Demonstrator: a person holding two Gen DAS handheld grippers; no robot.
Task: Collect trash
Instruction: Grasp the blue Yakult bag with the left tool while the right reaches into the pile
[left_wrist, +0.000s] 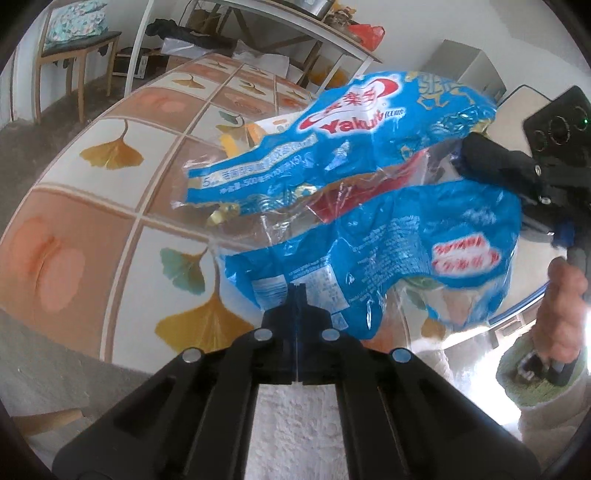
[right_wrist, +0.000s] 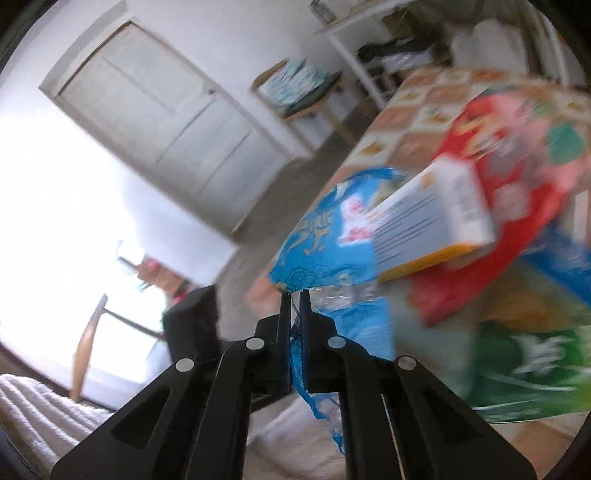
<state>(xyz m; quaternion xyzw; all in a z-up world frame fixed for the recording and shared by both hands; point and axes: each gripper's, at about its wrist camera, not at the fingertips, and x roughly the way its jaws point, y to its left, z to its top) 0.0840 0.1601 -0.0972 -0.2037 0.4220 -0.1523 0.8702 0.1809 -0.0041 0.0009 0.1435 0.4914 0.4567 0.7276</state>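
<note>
A crumpled blue Yakult plastic wrapper (left_wrist: 369, 192) hangs in the air over the table, held from two sides. My left gripper (left_wrist: 297, 291) is shut on its lower edge. My right gripper (right_wrist: 294, 295) is shut on its other edge (right_wrist: 325, 243); it shows in the left wrist view (left_wrist: 461, 155) at the right, fingertips hidden in the wrapper. Through the wrapper's opening the right wrist view shows a white and yellow carton (right_wrist: 432, 221), a red packet (right_wrist: 498, 184) and a green packet (right_wrist: 532, 362), all blurred.
The table wears a cloth with ginkgo-leaf squares (left_wrist: 110, 192). A wooden chair (left_wrist: 74, 40) and a white shelf frame (left_wrist: 221, 33) stand behind it. A grey door (right_wrist: 166, 122) and another chair (right_wrist: 92, 332) show in the right wrist view.
</note>
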